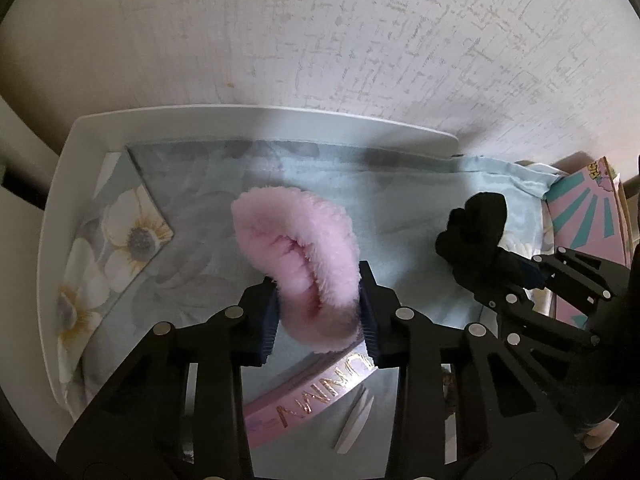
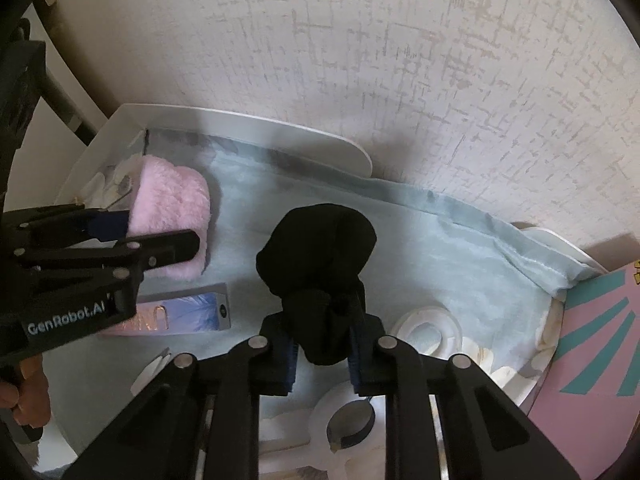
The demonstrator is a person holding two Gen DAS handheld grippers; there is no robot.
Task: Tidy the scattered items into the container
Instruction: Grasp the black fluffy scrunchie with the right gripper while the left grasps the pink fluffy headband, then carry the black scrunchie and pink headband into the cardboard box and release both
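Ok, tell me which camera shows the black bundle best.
The right wrist view: the black bundle sits centred, filling the frame, pinched in the right claw. The left wrist view shows it only small at the right side, partly behind that claw's arm.

Both views were dim and soft, fisheye-bent with dark vignetted corners. The textured white wall (image 1: 360,40) caught muted daylight; blurry shadows fell below it.

Fluffy pink item (image 1: 296,256) and black bundle (image 2: 320,276) over white tray (image 1: 60,216).
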